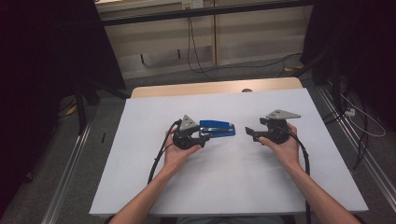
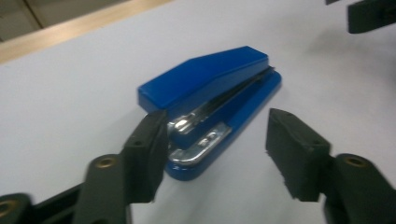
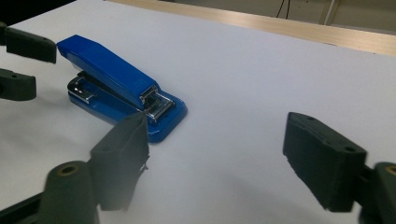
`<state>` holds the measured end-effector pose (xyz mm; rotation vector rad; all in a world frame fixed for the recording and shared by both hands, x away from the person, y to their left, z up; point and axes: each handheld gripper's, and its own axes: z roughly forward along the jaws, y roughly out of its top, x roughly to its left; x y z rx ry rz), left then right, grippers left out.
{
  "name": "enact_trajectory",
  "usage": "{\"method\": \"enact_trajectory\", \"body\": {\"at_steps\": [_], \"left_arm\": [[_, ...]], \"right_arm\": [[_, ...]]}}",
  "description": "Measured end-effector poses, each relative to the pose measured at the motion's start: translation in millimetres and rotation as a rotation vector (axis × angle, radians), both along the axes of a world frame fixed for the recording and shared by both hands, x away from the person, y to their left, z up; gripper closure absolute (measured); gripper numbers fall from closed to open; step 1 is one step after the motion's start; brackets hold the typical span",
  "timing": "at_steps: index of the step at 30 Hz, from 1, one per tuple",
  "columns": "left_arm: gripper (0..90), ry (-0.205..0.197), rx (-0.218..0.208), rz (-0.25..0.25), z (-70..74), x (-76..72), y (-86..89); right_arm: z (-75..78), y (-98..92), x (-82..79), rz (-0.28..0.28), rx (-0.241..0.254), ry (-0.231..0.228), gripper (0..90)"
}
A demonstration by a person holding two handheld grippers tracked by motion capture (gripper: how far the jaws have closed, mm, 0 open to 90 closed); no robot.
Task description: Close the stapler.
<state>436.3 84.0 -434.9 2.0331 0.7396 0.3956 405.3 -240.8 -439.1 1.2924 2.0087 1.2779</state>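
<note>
A blue stapler [image 1: 217, 128] lies flat on the white table top [image 1: 233, 186], a little left of the middle. My left gripper [image 1: 204, 136] points at its left end and is open. In the left gripper view the stapler [image 2: 219, 79] has its metal end just inside the wide jaws of my left gripper [image 2: 217, 135], close to the left finger [image 2: 149, 149] and not pressed by either pad. My right gripper [image 1: 251, 134] sits to the stapler's right, a short gap away. It is open and empty [image 3: 217, 140], with the stapler [image 3: 116, 79] ahead of its left jaw.
A wooden strip [image 1: 215, 87] runs along the table's far edge. Cables [image 1: 196, 51] trail over the floor behind it, and dark curtains stand at both sides. Each gripper's own cable [image 1: 156, 163] runs back beside the forearm.
</note>
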Motion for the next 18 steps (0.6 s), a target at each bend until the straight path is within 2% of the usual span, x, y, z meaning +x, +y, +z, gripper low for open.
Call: {"method": "enact_trajectory", "body": {"at_steps": [1, 3, 5, 7, 12, 16, 18], "left_arm": [[27.8, -0.002, -0.006, 0.013, 0.0, 0.5, 0.6], [21.0, -0.008, -0.006, 0.01, 0.6, 1.1, 1.8], [14.1, -0.016, -0.003, 0.011, 1.8, 1.1, 3.4], [8.6, -0.007, -0.009, 0.012, 2.8, 1.3, 5.7], [3.9, 0.033, -0.056, 0.013, 5.1, 1.6, 11.3], [4.0, 0.049, -0.081, 0.02, 6.6, -2.8, 16.3], [4.0, 0.047, -0.082, 0.013, 7.5, -4.8, 20.8]], "right_arm": [[-0.1, 0.5, 0.0, -0.003, 0.003, 0.0, 15.7], [-0.7, 1.8, -0.1, -0.008, 0.012, 0.002, 10.9], [-0.8, 3.0, -1.0, -0.003, 0.014, 0.007, 9.4], [0.7, 4.3, -2.4, -0.003, 0.024, 0.001, 9.2], [4.1, 5.2, -6.3, -0.016, 0.024, -0.024, 3.8], [4.1, 5.7, -11.7, -0.016, 0.016, -0.058, 3.8], [5.5, 5.5, -13.6, -0.014, 0.026, -0.051, 3.9]]}}
